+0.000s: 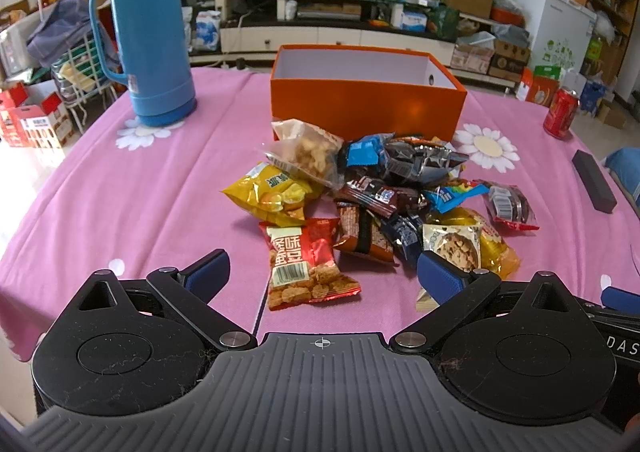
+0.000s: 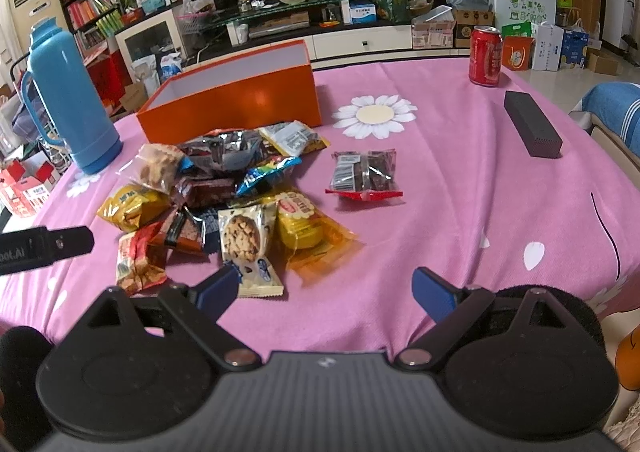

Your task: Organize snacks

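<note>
A pile of snack packets point(image 1: 372, 195) lies on the pink tablecloth in front of an empty orange box point(image 1: 364, 95). My left gripper point(image 1: 324, 276) is open and empty, low over the table, with a red packet point(image 1: 308, 264) between its fingers. In the right wrist view the pile point(image 2: 224, 195) sits left of centre and the orange box point(image 2: 236, 99) behind it. My right gripper point(image 2: 326, 292) is open and empty over bare cloth; its left finger is beside a cookie packet point(image 2: 248, 244). A dark packet point(image 2: 366, 173) lies apart to the right.
A blue thermos point(image 1: 148, 31) stands at the back left of the table. A red can point(image 2: 486, 55) and a black rectangular block point(image 2: 532, 123) are at the right. The left gripper's body point(image 2: 40, 248) shows at the left edge of the right wrist view.
</note>
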{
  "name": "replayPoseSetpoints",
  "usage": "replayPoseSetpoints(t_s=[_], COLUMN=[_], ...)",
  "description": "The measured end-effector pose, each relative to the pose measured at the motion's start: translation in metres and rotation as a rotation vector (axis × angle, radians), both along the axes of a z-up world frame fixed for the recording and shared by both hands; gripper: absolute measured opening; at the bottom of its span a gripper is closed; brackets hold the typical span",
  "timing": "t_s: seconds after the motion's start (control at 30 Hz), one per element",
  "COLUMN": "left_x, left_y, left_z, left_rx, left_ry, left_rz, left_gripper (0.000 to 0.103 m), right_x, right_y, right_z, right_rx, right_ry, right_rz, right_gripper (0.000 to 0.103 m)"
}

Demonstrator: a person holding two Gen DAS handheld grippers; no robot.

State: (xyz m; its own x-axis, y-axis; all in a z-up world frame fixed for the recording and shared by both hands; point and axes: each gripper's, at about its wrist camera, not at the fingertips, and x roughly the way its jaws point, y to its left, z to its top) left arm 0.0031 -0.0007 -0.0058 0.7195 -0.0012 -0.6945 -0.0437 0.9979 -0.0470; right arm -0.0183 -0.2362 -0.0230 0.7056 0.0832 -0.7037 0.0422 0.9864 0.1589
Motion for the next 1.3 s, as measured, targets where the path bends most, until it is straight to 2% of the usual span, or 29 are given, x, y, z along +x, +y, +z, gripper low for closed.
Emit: replayPoseSetpoints(t_s=[1.3], left_x=[0.0022], left_y=[-0.0013], left_z=[-0.0038], left_rx=[0.008], left_ry=[0.02], left_rz=[-0.009], left_gripper=[0.082], right_x=[-0.0012], right_y=[0.0025], right_z=[0.0029], right_rx=[-0.016], right_ry=[-0.008], right_rz=[0.006], right_gripper=[0.093])
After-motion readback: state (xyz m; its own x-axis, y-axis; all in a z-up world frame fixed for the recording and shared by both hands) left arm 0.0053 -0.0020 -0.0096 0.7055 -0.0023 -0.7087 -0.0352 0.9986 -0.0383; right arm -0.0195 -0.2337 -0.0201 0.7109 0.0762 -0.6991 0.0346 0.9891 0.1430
